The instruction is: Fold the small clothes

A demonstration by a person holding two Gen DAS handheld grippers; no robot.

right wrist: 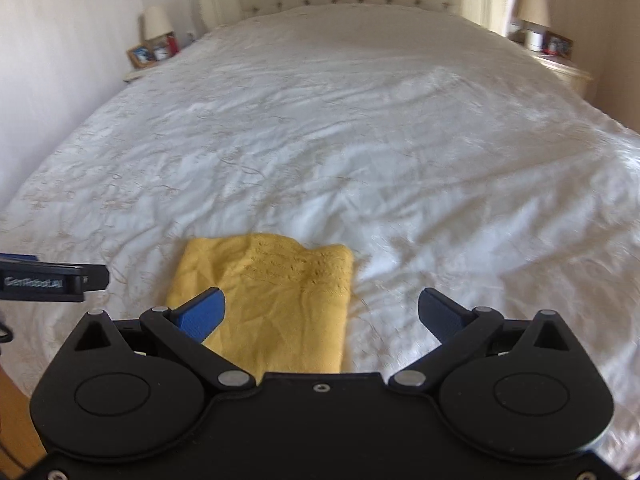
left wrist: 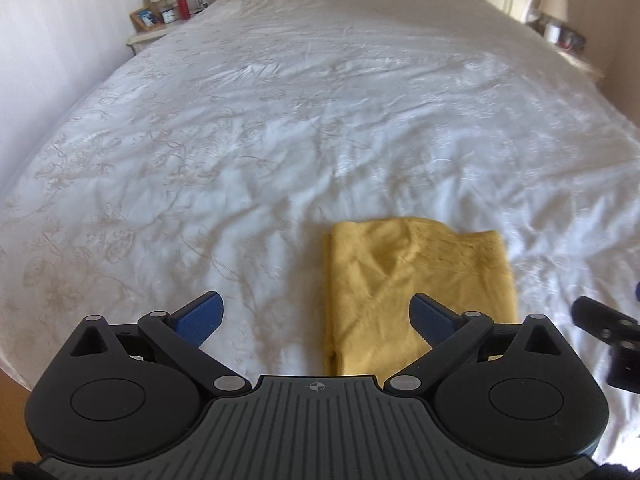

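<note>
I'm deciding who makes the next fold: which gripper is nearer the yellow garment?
Too close to call. Left gripper hangs open over the yellow garment at its left edge; right gripper hangs open over its right edge.

left gripper (left wrist: 316, 316): jaws wide, holding nothing | right gripper (right wrist: 322, 312): jaws wide, holding nothing

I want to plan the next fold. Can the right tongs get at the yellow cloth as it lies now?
Probably yes. The right tongs are open, and the cloth lies flat on the bed just ahead of them, with nothing on top. The left tongs are off to the side, also open.
</note>
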